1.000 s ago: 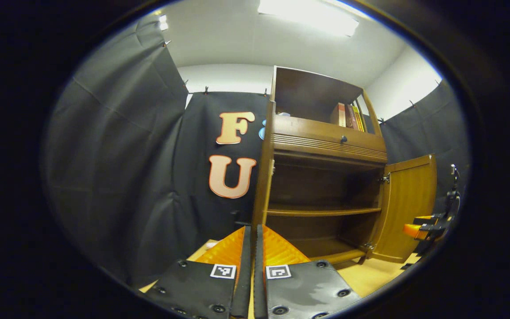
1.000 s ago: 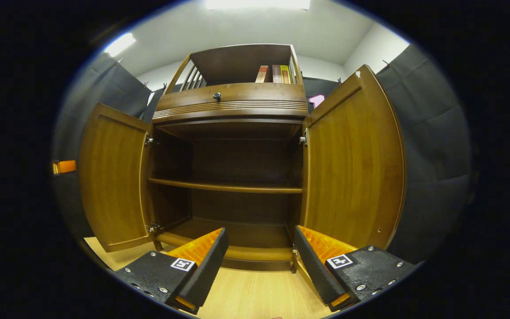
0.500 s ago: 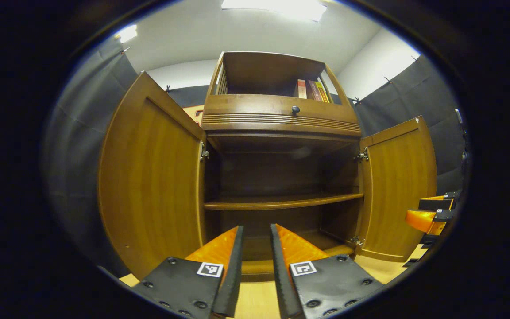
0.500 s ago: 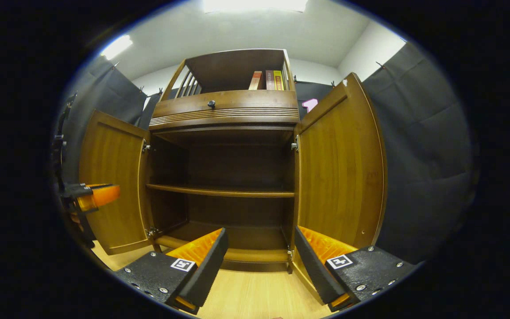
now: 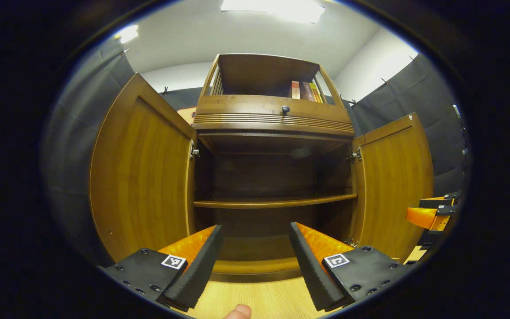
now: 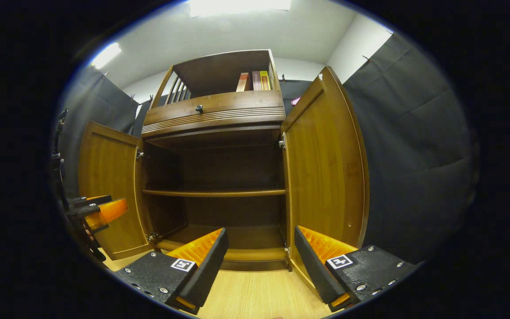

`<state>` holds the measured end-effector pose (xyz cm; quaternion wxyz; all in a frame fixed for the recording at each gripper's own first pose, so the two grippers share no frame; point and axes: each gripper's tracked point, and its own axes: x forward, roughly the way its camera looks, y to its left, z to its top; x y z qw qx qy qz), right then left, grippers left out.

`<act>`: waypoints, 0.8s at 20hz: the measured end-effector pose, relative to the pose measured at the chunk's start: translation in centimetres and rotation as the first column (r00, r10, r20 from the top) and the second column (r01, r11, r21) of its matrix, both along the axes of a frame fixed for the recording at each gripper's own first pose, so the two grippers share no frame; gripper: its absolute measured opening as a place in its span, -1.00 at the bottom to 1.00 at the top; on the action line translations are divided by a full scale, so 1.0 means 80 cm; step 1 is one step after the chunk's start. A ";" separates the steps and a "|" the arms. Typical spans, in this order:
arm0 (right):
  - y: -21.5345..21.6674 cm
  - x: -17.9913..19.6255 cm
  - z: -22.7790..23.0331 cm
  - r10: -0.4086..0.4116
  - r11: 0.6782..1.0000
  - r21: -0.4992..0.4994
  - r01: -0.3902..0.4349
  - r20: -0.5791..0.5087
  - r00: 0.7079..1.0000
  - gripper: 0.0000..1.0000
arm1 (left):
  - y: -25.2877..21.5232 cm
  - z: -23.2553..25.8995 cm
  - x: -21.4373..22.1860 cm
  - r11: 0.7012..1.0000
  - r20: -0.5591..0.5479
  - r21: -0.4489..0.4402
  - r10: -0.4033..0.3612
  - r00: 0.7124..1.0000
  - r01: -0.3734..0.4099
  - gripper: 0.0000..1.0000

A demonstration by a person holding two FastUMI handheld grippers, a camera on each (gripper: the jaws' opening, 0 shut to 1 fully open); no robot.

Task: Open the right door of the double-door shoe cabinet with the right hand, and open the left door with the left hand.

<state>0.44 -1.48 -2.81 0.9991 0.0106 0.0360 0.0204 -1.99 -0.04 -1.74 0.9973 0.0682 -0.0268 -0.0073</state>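
Left gripper (image 5: 253, 261) has just spread wide, right gripper (image 6: 259, 261) wide too; ahead, 2 brown wooden cabinet doors (image 5: 142, 177) stand open, task seemingly done

cabinet (image 5: 272, 119): 1 | open doors (image 5: 142, 177): 2 | books (image 5: 303, 90): 3 | grippers (image 5: 253, 254): 2

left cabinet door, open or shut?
Open: the left door stands swung out from the shoe cabinet, its hinge and the inner shelf exposed.
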 end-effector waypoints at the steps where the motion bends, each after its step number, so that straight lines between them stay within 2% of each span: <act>1: 0.001 0.002 -0.001 0.004 1.000 0.001 -0.004 0.001 1.000 0.92 | -0.001 -0.002 -0.001 1.000 -0.004 -0.009 0.002 1.000 -0.002 0.94; 2: 0.003 0.003 -0.003 0.007 1.000 0.005 -0.007 -0.002 1.000 1.00 | -0.001 -0.004 0.001 1.000 -0.009 -0.010 0.009 1.000 -0.009 0.94; 3: 0.005 0.003 -0.004 0.012 1.000 0.010 -0.012 -0.007 1.000 0.85 | 0.009 -0.004 0.003 1.000 -0.014 -0.007 0.026 1.000 -0.027 0.94; 5: 0.010 0.006 -0.003 0.024 1.000 0.010 -0.024 -0.002 1.000 0.85 | 0.026 -0.002 0.008 0.998 -0.012 -0.003 0.068 0.998 -0.068 0.94; 6: 0.013 0.007 0.000 0.031 1.000 0.007 -0.031 0.003 1.000 1.00 | 0.034 0.002 0.009 0.996 -0.007 -0.003 0.089 0.996 -0.089 0.94; 7: 0.015 0.008 -0.001 0.033 0.999 0.005 -0.033 0.003 0.999 1.00 | 0.040 0.004 0.011 0.994 -0.002 0.000 0.109 0.994 -0.109 0.94; 8: 0.016 0.008 -0.001 0.032 0.999 0.003 -0.032 0.001 0.999 0.85 | 0.047 0.006 0.013 0.992 0.002 0.005 0.124 0.992 -0.124 0.94; 9: 0.018 0.009 -0.001 0.035 0.999 -0.001 -0.035 0.001 0.999 0.85 | 0.052 0.009 0.013 0.991 0.008 0.006 0.134 0.991 -0.134 0.93; 11: 0.021 0.010 -0.002 0.038 0.999 -0.001 -0.038 -0.002 0.999 0.71 | 0.058 0.012 0.013 0.989 0.018 0.003 0.145 0.989 -0.145 0.93; 12: 0.022 0.009 -0.002 0.037 0.999 0.000 -0.037 -0.007 0.999 0.85 | 0.059 0.012 0.013 0.989 0.020 0.004 0.151 0.988 -0.151 0.93; 16: 0.022 0.001 0.004 0.038 0.999 -0.002 -0.038 0.004 0.999 0.85 | 0.067 0.021 0.005 0.984 0.028 0.007 0.177 0.984 -0.177 0.93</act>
